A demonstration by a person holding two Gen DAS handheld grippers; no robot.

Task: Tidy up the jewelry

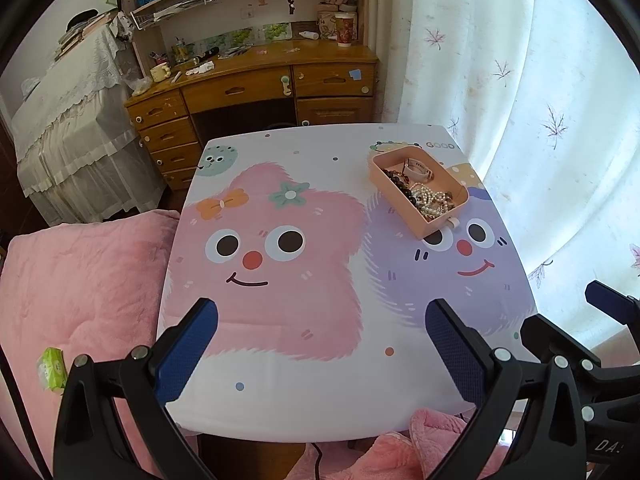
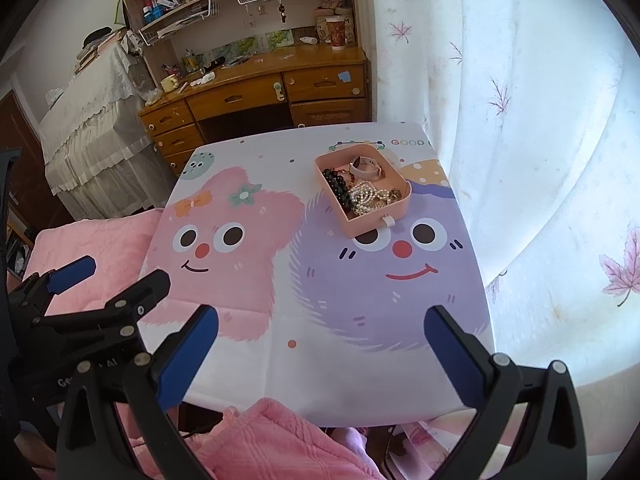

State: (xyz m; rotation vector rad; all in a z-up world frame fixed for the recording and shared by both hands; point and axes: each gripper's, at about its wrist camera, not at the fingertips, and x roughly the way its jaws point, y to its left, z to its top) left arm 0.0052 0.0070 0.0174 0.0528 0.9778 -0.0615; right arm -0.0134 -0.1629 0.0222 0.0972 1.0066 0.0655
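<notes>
Nearest, the left claw (image 1: pixel 322 340) and right claw (image 2: pixel 320 344) hover over the bench's (image 2: pixel 256 376) front edge, both spread wide and empty. Farther back, near the far right corner, the pink tray (image 2: pixel 372 222) holds black beads (image 2: pixel 338 188), a pearl strand (image 2: pixel 366 196) and what looks like a watch (image 2: pixel 366 168). Heaped strands probably tangle; lifting one could drag others out.
</notes>
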